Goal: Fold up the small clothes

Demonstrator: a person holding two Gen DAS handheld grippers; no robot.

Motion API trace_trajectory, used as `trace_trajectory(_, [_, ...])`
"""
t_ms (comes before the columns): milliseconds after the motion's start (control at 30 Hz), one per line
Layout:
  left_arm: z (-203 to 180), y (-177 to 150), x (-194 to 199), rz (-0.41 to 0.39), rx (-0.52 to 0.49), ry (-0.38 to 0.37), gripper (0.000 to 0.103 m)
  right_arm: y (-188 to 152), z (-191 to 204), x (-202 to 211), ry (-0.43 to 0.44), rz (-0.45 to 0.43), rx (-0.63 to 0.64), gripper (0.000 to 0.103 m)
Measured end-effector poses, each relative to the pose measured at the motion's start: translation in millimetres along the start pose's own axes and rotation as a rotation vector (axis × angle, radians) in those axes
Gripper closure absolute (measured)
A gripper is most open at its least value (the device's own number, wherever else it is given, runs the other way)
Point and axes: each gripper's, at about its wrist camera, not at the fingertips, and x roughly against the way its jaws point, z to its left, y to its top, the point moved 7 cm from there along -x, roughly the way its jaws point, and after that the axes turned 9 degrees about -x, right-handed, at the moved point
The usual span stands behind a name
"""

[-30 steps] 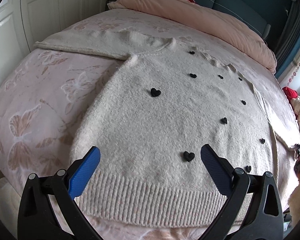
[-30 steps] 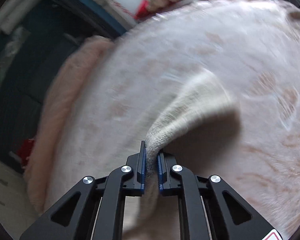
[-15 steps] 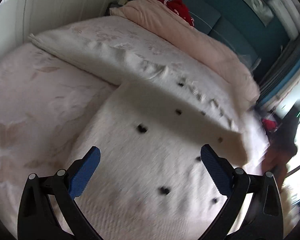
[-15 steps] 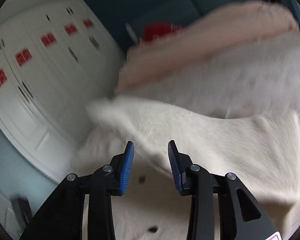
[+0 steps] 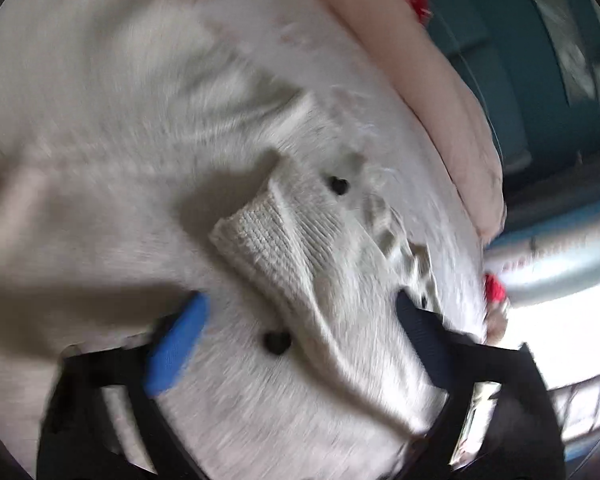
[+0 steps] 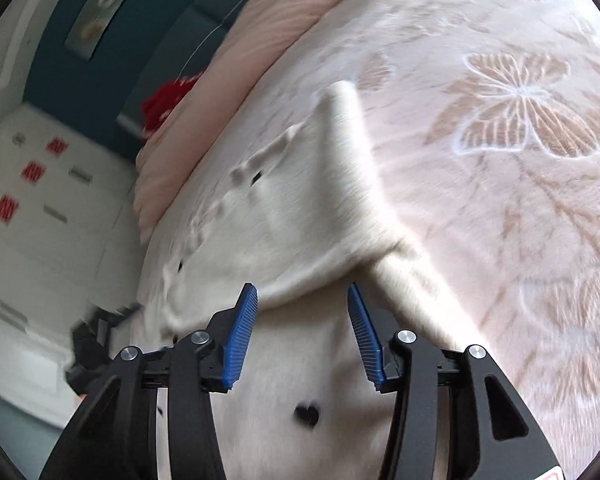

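A cream knit sweater [image 5: 260, 384] with small black hearts lies flat on the bed. One sleeve [image 5: 300, 256] is folded across its chest, ribbed cuff [image 5: 256, 232] up. My left gripper [image 5: 300, 320] is open and empty, low over the sweater's body beside the folded sleeve. The view is blurred. In the right wrist view the sweater [image 6: 296, 208] shows with the sleeve's fold [image 6: 352, 152] at its edge. My right gripper [image 6: 302, 300] is open and empty just above the sleeve.
The bed has a pink bedspread with butterfly patterns [image 6: 516, 100]. A rolled pink duvet [image 5: 432, 80] lies along the far side with a red item [image 6: 168, 100] on it. White cupboards [image 6: 28, 208] stand beyond the bed. The left gripper's black frame [image 6: 96, 340] shows at left.
My right gripper carried the sleeve over the sweater, opened and let it go. The sleeve now lies folded on the chest. My left gripper moved forward over the sweater, still open.
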Motion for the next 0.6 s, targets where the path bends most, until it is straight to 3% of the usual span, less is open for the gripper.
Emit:
trace_trajectory(67, [-1,2,-13,0.007,0.003,0.026,0.087,14,-4,-10,0.014,-0.017,-0.047,0.056])
trace_trajectory(100, [-4,5,-15,0.004,-0.013,0.024,0.092,17,-2,-16,0.016,-0.021,-0.050,0.066])
trace_trajectory(133, [-7,12,-13,-0.010,-0.040,0.017,0.093,20,1,-22,0.014,-0.017,-0.038,0.097])
trace_trajectory(267, [-38,33,35,-0.141,-0.178,-0.053,0.095,35,43,-9,0.083,-0.100,0.076,0.096])
trace_trajectory(333, [-36,34,49,-0.179,-0.230,-0.037,0.094,33,54,5,0.102,-0.136,0.138,0.096])
trace_trajectory(400, [-18,29,37,-0.139,-0.241,0.006,0.094,27,28,-18,0.007,-0.068,0.139,0.097])
trace_trajectory(467, [17,13,6,-0.040,-0.208,0.086,0.094,14,-8,-45,-0.117,0.032,0.094,0.099])
trace_trajectory(500, [30,3,-3,-0.018,-0.192,0.091,0.094,12,-10,-41,-0.094,0.008,0.095,0.098])
trace_trajectory(600, [29,-2,1,-0.078,-0.225,0.062,0.092,8,10,-13,-0.101,-0.046,0.139,0.094])
